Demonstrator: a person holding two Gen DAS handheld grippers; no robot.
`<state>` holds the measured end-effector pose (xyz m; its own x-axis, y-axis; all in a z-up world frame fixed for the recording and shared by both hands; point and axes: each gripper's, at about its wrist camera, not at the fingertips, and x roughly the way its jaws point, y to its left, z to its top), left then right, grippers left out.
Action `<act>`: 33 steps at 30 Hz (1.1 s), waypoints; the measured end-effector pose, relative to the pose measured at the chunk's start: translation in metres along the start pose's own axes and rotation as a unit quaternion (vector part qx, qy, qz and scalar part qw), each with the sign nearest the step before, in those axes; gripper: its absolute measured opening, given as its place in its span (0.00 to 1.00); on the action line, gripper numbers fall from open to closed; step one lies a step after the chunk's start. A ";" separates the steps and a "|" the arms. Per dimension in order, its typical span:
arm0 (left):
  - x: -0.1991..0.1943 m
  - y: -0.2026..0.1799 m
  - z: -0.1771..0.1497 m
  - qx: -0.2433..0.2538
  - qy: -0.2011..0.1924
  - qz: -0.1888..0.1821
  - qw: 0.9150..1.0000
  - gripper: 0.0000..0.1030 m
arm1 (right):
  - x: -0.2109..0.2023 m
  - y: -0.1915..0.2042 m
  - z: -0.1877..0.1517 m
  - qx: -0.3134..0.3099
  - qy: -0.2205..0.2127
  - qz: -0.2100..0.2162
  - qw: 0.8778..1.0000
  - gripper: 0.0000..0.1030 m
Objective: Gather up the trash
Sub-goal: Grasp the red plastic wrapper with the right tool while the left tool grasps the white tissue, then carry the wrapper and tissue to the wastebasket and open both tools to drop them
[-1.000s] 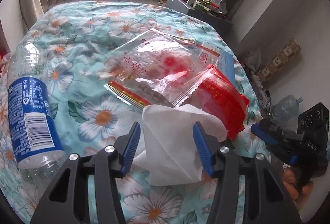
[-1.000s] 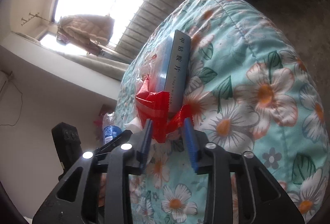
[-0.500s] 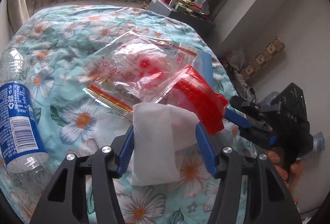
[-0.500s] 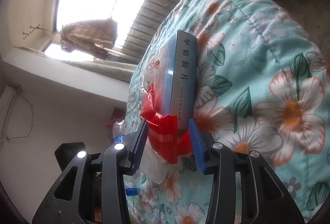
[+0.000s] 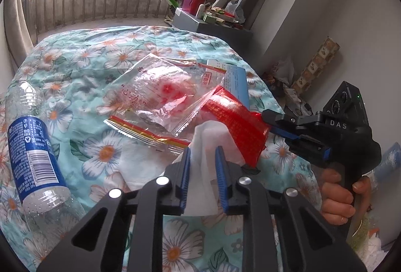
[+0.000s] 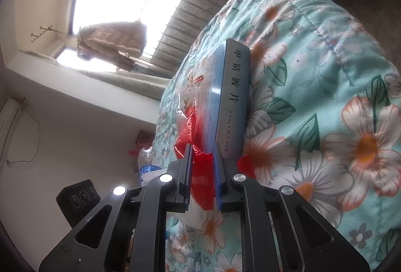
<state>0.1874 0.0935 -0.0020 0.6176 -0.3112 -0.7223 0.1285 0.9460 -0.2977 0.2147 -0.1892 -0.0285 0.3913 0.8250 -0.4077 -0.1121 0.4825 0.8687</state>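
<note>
Both tongs closed: left gripper (image 5: 202, 173) pinches tissue (image 5: 210, 136) (right gripper (image 6: 202, 171) grips red wrapper (image 6: 200, 179)).

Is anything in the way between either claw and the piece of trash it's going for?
Nothing visible. The left claw already has the white tissue between its fingers, and the right claw is shut on the red wrapper. The blue medicine box sits just beyond the wrapper, beside the grip, not in it.
</note>
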 end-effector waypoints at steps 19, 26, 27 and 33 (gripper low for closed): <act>-0.058 -0.016 0.013 0.000 -0.056 -0.055 0.997 0.02 | -0.050 0.022 -0.006 -0.028 -0.040 0.009 0.999 0.07; -0.088 -0.034 0.021 0.010 -0.082 -0.083 0.993 0.02 | -0.085 0.027 -0.013 -0.031 -0.078 0.021 0.996 0.07; -0.091 -0.037 0.022 0.013 -0.084 -0.086 0.993 0.02 | -0.090 0.029 -0.013 -0.033 -0.085 0.020 0.996 0.07; -0.097 -0.065 0.029 0.033 -0.084 -0.119 0.989 0.02 | -0.126 0.027 -0.022 -0.030 -0.126 0.020 0.991 0.07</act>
<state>0.1418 0.0649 0.1058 0.6831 -0.5116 -0.5212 0.3331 0.8534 -0.4010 0.1421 -0.2740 0.0399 0.6006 0.7476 -0.2835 -0.1836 0.4741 0.8611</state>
